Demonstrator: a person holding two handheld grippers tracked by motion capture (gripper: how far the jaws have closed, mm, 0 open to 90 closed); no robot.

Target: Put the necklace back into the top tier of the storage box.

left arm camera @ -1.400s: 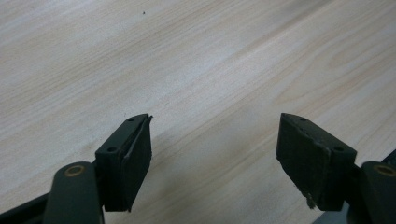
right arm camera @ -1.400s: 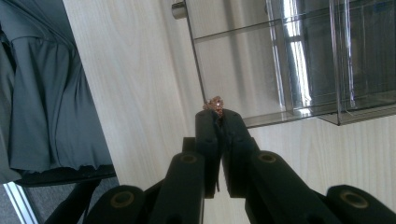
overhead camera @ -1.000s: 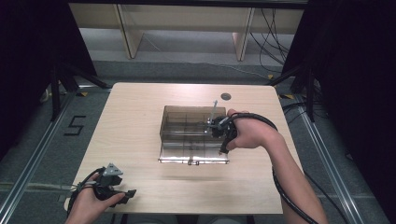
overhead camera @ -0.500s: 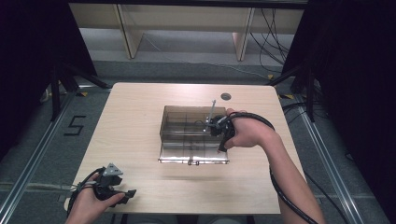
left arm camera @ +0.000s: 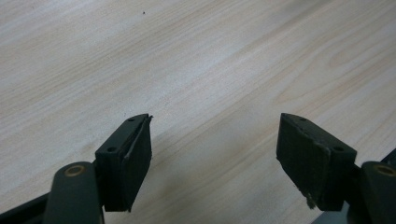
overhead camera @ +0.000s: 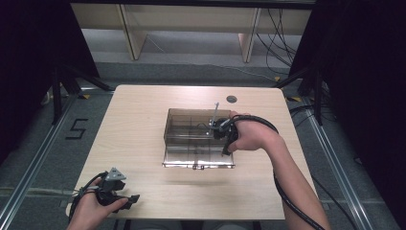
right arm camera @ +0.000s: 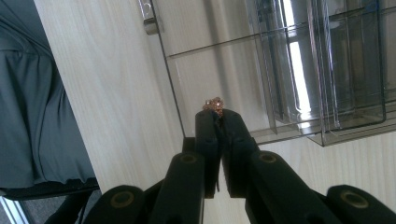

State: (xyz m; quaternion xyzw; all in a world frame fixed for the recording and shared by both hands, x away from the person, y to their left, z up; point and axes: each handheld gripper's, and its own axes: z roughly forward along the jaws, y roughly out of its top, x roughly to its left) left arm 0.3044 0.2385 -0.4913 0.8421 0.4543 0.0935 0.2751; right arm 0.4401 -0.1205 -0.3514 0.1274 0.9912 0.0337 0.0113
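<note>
The right claw (right arm camera: 217, 113) hangs over the clear compartment box (overhead camera: 191, 139) in the middle of the desk (overhead camera: 139, 120), probably so its load can drop into a cell. Its jaws are clamped tight on a small pinkish beaded trinket (right arm camera: 213, 104) at their tips. The left claw (left arm camera: 215, 140) rests idle near the desk's front-left corner, spread wide and holding nothing

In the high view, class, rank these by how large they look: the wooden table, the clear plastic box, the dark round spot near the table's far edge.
1. wooden table
2. clear plastic box
3. dark round spot
</note>
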